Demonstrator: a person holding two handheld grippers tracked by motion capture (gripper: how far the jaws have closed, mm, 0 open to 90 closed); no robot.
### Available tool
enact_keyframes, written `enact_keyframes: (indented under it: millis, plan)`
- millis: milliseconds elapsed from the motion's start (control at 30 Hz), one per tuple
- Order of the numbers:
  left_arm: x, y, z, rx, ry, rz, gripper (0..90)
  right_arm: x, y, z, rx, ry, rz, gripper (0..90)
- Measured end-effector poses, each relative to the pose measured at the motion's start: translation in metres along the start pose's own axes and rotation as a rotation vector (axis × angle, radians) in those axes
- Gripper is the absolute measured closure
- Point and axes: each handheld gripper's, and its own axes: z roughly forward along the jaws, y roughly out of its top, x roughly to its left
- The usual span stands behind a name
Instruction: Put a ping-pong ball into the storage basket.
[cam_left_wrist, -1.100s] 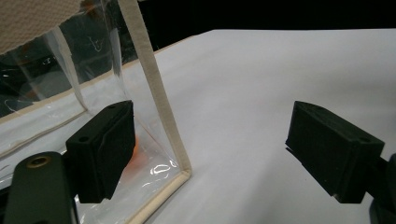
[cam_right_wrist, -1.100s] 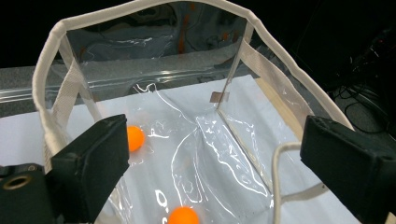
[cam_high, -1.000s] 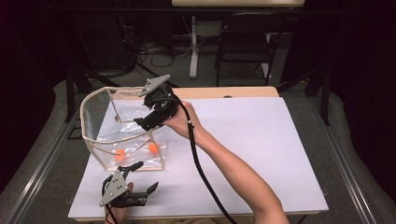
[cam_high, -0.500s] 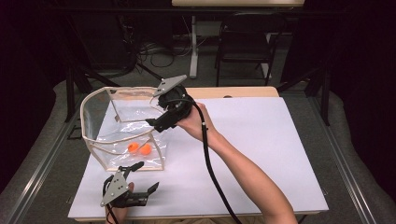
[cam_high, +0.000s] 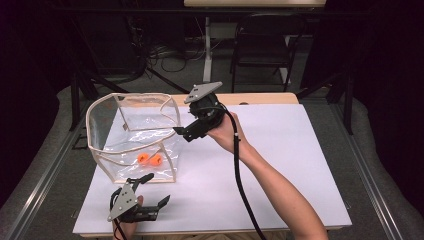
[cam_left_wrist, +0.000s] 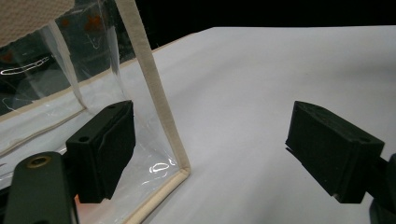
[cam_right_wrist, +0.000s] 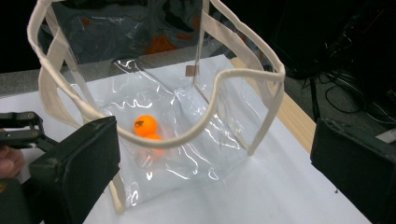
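A clear plastic bag (cam_high: 131, 131) with cream trim stands open at the left of the white table (cam_high: 280, 165). Two orange balls (cam_high: 149, 160) lie together on its floor; in the right gripper view the balls (cam_right_wrist: 145, 126) show through the bag's dipped near rim (cam_right_wrist: 224, 79). My right gripper (cam_high: 186, 131) hovers just right of the bag's rim, tilted down toward it, open and holding nothing. My left gripper (cam_high: 159, 188) rests low by the bag's front right corner, open. In the left gripper view that corner's trim (cam_left_wrist: 154, 98) stands between the jaws, close to the left pad (cam_left_wrist: 105, 149).
A wooden strip (cam_high: 260, 98) edges the table's far side. Beyond it are a dark folding chair (cam_high: 262, 47), cables and stand legs on the floor. The right half of the white surface is bare. The left gripper (cam_right_wrist: 18, 128) shows at the left in the right gripper view.
My right gripper has moved right and slightly down, from above the bag's mouth to beside its right rim. The two balls have rolled together. The left gripper has stayed put.
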Motion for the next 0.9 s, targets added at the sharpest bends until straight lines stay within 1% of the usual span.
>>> enact_keyframes:
  millis: [333, 467, 533, 900]
  plan:
    - [0.0, 0.0, 0.0, -0.002, -0.001, -0.003, 15.6, -0.006, -0.019, -0.009, 0.006, -0.018, 0.013, 0.6]
    - [0.0, 0.0, 0.0, -0.004, -0.002, -0.007, 15.7, -0.007, -0.028, -0.009, 0.028, -0.023, 0.016, 0.1]
    - [0.0, 0.0, 0.0, 0.002, -0.005, 0.001, 15.6, -0.008, -0.033, -0.01, 0.032, -0.024, 0.016, 0.1]
    - [-0.001, 0.0, 0.0, 0.002, -0.002, -0.001, 15.7, -0.009, -0.054, -0.013, 0.054, -0.038, 0.024, 0.0]
